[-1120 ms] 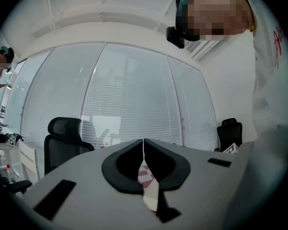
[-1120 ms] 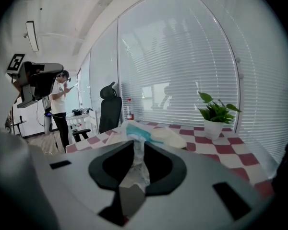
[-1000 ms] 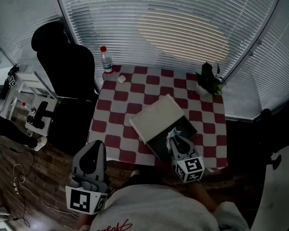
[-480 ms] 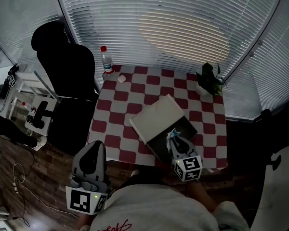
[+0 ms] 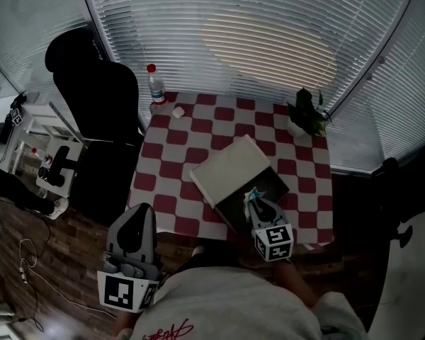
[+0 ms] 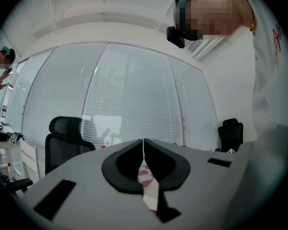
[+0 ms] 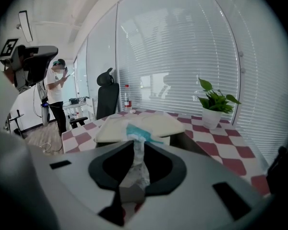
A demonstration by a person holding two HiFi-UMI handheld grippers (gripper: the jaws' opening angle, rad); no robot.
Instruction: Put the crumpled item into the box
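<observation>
head view: the right tongs (image 5: 255,200) hang tilted downward over the open box (image 5: 271,183) at the near edge of the checked counter (image 5: 198,129). its jaws stand partly closed and pinch the crumpled item (image 5: 253,195), a white wad with a teal end that sticks out past the tips, above the box's dark interior. whether the item touches the box cannot be told. the pale lid (image 5: 230,168) lies against the box's far-left side. the left tongs (image 5: 142,211) are held off the counter's near-left corner, over the floor.

right gripper view: the right tongs (image 7: 135,145) press on the crumpled item (image 7: 137,163) from both sides; the lid (image 7: 153,123) and a dark box wall (image 7: 194,145) lie just beyond the tips.

left gripper view: the left tongs (image 6: 143,150) have their jaws together with nothing between them.

surroundings: a plant (image 5: 306,115) at the far-right corner, a bottle (image 5: 156,88) at the far-left corner, a chair (image 5: 99,108) beside the counter.
</observation>
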